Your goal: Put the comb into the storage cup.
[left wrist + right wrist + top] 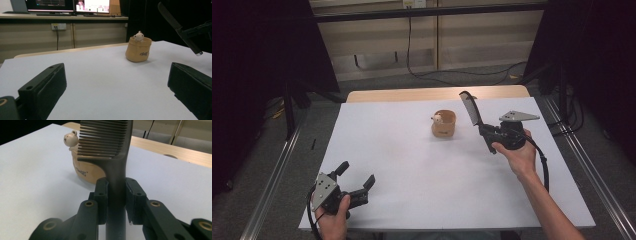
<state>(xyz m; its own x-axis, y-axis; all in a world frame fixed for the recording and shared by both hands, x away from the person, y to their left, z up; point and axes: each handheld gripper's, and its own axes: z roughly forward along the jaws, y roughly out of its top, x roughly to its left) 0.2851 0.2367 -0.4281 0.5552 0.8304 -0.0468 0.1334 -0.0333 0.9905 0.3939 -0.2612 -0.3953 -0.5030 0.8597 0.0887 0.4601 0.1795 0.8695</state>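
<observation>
Gripping comb (117, 170), right claw (117, 200)

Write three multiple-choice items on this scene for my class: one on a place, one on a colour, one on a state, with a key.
1. Where does the pouch stand?
A. on the white table
B. on the floor
C. in the left gripper

2. What colour is the comb?
A. white
B. black
C. red

3. How does the right gripper stand?
A. open and empty
B. shut on the pouch
C. shut on the comb

Key: 1 A, the pouch sits on the white top; 2 B, the comb shows dark in each view; 3 C, the jaws press the comb's handle from both sides.
</observation>
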